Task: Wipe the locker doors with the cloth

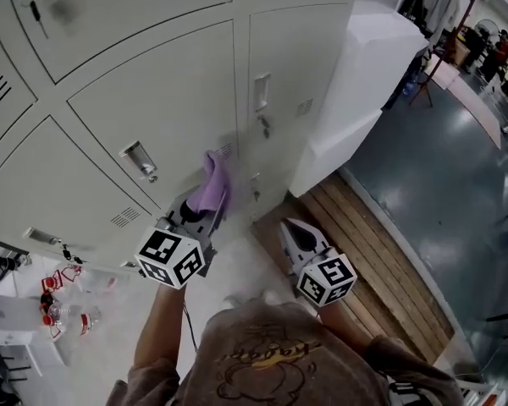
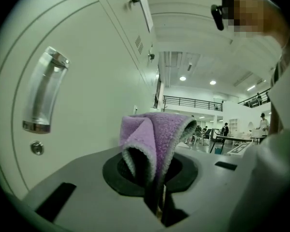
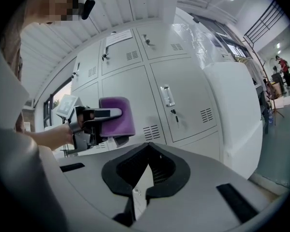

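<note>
Pale grey locker doors point(image 1: 169, 100) fill the upper left of the head view; one has a recessed handle point(image 1: 138, 157), which also shows close up as the handle point(image 2: 43, 95). My left gripper point(image 1: 205, 211) is shut on a folded purple cloth point(image 1: 213, 184) and holds it up against the lower right corner of that door, beside a vent. The cloth point(image 2: 157, 134) stands out of the shut jaws of the left gripper point(image 2: 157, 195). My right gripper point(image 1: 292, 227) hangs lower right, away from the lockers, shut and empty point(image 3: 139, 195). It looks at the cloth point(image 3: 118, 116).
A white cabinet point(image 1: 364, 83) stands right of the lockers. Wooden planks point(image 1: 364, 252) run along its base, then dark glossy floor point(image 1: 440, 167). Bottles and clutter point(image 1: 63, 303) lie at lower left. People stand far off at upper right.
</note>
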A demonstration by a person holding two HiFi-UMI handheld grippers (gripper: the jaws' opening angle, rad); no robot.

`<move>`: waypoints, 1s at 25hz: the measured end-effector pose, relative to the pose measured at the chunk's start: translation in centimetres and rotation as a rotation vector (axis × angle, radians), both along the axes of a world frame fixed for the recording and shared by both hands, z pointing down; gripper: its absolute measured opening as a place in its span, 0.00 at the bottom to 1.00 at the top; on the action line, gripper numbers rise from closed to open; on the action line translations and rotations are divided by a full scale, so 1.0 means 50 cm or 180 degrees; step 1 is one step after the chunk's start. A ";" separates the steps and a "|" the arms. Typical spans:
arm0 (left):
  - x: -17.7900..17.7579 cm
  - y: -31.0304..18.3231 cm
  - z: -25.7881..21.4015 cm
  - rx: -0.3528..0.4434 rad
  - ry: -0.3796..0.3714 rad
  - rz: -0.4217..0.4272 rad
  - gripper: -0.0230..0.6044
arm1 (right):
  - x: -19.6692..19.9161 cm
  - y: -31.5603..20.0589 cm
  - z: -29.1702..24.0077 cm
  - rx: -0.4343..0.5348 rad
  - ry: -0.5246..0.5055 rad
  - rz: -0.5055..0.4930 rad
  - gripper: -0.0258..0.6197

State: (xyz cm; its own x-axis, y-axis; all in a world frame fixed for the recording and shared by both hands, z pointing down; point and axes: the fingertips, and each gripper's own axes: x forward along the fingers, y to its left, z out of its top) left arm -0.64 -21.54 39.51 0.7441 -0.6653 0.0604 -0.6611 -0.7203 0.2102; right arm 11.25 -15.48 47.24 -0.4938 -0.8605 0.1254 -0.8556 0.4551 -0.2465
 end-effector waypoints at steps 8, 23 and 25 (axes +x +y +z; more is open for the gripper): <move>-0.110 0.060 0.027 -0.0012 -0.0034 -0.0569 0.10 | -0.070 -0.008 -0.009 0.0050 0.0036 -0.0289 0.04; -0.189 0.099 0.124 -0.0033 -0.0011 -0.1019 0.10 | -0.124 -0.007 0.005 0.0205 0.0115 -0.0416 0.04; -0.186 0.100 0.149 -0.0084 -0.0024 -0.1009 0.10 | -0.124 -0.006 0.016 0.0190 0.0135 -0.0404 0.04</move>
